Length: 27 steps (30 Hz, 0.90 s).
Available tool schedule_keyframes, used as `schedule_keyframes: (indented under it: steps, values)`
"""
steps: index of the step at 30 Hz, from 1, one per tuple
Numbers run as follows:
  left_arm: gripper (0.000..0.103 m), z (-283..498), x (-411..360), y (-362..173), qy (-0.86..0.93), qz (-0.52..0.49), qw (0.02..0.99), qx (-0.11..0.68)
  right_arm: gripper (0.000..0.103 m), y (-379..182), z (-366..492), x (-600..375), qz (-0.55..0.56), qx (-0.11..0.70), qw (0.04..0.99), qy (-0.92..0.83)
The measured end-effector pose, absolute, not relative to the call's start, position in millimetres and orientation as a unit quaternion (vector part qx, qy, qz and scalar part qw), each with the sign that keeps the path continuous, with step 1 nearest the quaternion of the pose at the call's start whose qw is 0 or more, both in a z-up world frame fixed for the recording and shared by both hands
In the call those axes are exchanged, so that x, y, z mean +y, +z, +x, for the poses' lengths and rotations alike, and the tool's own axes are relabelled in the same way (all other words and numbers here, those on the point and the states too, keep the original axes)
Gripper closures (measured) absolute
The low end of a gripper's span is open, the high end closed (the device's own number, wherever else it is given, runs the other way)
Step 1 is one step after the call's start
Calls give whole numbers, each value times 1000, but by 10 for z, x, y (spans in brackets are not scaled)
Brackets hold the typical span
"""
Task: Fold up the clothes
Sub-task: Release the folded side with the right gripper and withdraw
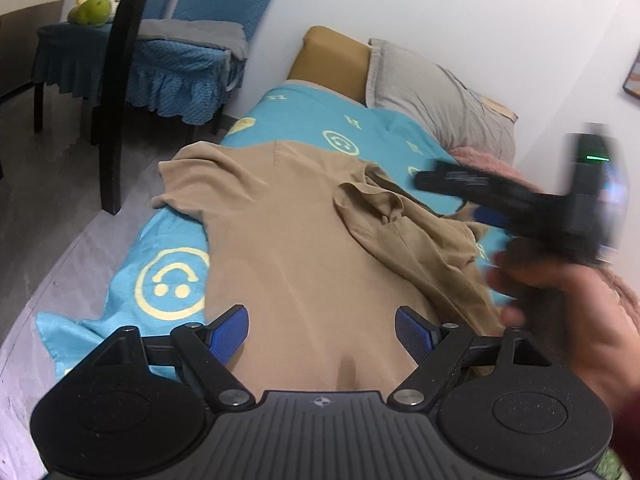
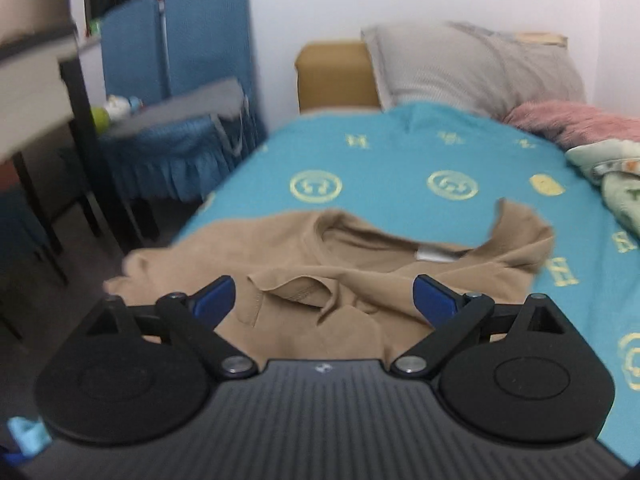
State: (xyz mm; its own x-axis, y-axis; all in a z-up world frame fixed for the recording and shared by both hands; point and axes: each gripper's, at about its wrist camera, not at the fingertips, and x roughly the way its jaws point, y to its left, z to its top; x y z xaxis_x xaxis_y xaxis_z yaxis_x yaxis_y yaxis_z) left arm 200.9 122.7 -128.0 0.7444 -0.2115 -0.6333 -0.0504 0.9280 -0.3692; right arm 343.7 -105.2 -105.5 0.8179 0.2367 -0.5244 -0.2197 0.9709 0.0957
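Tan shirt lies flat on the bed w/ one sleeve folded in, so both left gripper & right gripper hang wide open, holding nothing, prob. btwn folds.

Blanket: lying spread over the bed, turquoise with yellow smiley faces.
Pillow: leaning grey against the white wall at the head.
Headboard: standing mustard-brown just beside the pillow.
Pink throw: bunching up near the pillow.
Chair: wearing a blue frilled cover, standing on the floor.
Green toy: sitting behind the chair.
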Motion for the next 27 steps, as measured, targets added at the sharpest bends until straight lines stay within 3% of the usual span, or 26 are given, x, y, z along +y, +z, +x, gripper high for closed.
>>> schedule_keyframes:
  steps: [6, 13, 20, 27]
  values:
    - [21, 1883, 1078, -1212, -48, -154, 923, 348, 6, -580, 2357, -1759, 70, 267, 954, 115]
    - [21, 1627, 829, -1158, -60, -98, 925, 362, 6, -561, 1146, -2354, 113, 275, 953, 66]
    - [21, 1314, 369, -1026, -105, -29, 922, 371, 6, -367, 759, -2836, 126, 226, 965, 45]
    - [29, 1011, -305, -1031, -185, -8, 896, 403, 6, -433, 675, -3411, 148, 194, 970, -11]
